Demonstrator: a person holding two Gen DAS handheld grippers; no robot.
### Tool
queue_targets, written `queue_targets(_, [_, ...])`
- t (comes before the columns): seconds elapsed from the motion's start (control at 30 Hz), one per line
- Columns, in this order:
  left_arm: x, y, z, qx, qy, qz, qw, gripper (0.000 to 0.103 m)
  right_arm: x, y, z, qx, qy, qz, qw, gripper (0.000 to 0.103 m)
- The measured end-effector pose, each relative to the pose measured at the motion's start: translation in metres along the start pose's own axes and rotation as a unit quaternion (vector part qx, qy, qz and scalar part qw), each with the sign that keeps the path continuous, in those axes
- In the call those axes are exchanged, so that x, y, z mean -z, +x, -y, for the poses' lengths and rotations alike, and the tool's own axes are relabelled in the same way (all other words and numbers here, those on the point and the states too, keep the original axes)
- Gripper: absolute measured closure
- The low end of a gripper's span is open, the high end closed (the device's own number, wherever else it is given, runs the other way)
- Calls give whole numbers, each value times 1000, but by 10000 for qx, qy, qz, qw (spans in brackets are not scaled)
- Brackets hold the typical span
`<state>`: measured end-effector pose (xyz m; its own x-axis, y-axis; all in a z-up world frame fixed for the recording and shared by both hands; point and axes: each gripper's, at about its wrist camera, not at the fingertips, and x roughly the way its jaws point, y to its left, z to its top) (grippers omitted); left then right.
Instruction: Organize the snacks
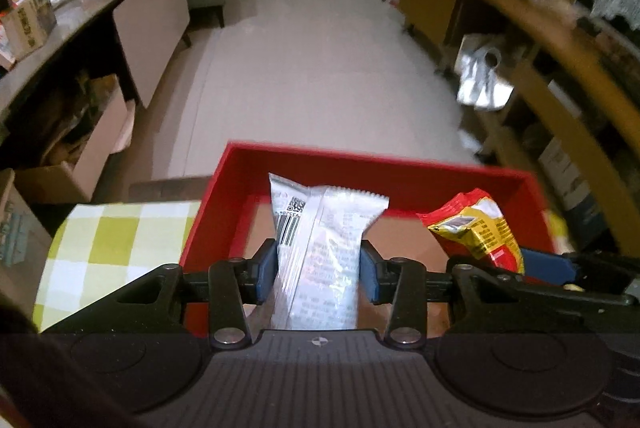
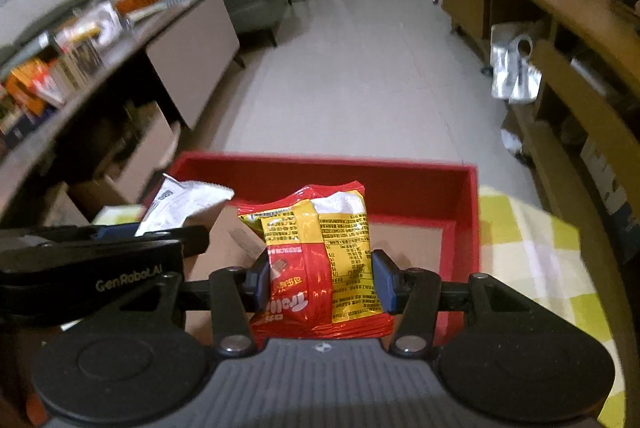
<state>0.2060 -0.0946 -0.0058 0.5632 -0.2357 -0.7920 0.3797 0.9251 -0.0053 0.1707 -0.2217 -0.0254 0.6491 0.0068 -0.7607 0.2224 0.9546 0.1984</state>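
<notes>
Carrying snacks over the red box (image 1: 400, 163), left tool (image 1: 318, 274) pinches the white packet (image 1: 320, 228), right tool (image 2: 320, 282) the red-yellow packet (image 2: 316, 248); each should release low, toward twelve o'clock.

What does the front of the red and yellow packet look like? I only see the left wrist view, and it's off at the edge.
Observer: The red packet has a yellow panel of small print and a red half with big white letters.
Operator: Is the right gripper really holding it?
Observer: Yes, the right gripper has both pads pressed on the packet's sides, over the red box.
Operator: What's to the right of the box?
Observer: More of the checked cloth, yellow-green and white, runs along the box's right side.
Operator: Does the white packet show there too?
Observer: Yes, the white packet pokes up at the left, above the left gripper's black body.
</notes>
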Motion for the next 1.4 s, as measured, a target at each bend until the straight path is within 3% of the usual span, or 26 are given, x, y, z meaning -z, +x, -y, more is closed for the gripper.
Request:
queue_targets(0.13, [8, 24, -8, -140, -19, -345, 9993, 50, 9, 22, 0, -42, 26, -307, 9995, 46])
queue_targets(0.23, [13, 28, -15, -278, 5, -419, 9987, 39, 15, 29, -4, -11, -108, -471, 9988, 46])
queue_targets(0.33, [16, 25, -20, -344, -25, -490, 9982, 34, 16, 25, -8, 82, -268, -468, 9985, 45])
queue_targets(0.6, [30, 19, -23, -599, 61, -804, 9949, 32, 23, 24, -22, 125, -570, -652, 9962, 44])
queue_targets(1.0, [51, 2, -28, -633, -68, -1317, 9892, 31, 34, 8, -32, 138, -859, -1035, 9908, 42])
queue_targets(1.17, [48, -15, -28, -687, -132, -1088, 9916, 26, 27, -15, -30, 309, -816, -554, 9946, 32])
queue_targets(1.4, [40, -36, -20, -601, -210, -721, 9954, 21, 26, -41, -25, 337, -723, -249, 9965, 32])
